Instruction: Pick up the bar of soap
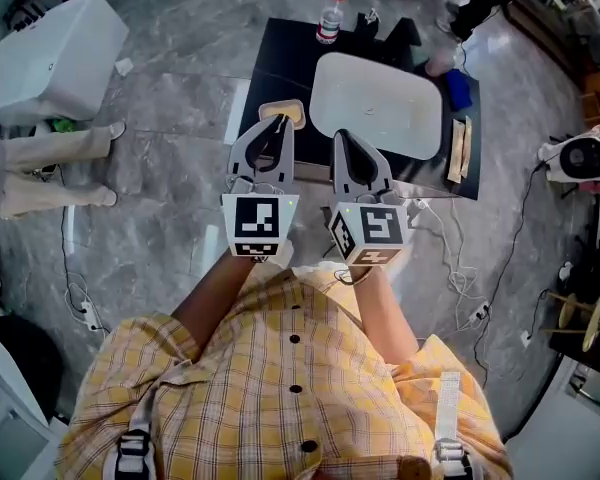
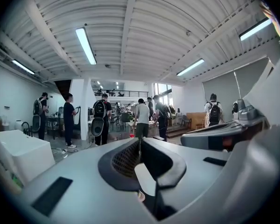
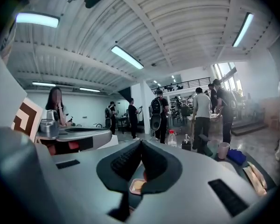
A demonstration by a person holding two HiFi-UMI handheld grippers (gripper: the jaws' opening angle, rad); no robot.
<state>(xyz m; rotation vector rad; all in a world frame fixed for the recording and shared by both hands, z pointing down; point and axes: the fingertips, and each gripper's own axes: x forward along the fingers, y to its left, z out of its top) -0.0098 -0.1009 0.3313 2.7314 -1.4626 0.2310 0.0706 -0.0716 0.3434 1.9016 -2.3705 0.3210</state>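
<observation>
- You hold both arms out forward, side by side; each gripper points almost level toward the black table (image 1: 280, 63)
- Left gripper (image 1: 278, 120): jaws together, empty; right gripper (image 1: 341, 134): the same
- Bar of soap (image 1: 289, 114) lies in its dish (image 1: 298, 103) at the table's near left corner, ahead of the left gripper

Yellow plaid shirt (image 1: 290, 378), seemingly short-sleeved

Soap dish (image 1: 293, 110) partly behind left tongs (image 1: 278, 121), bottle (image 1: 328, 18) label unreadable
</observation>
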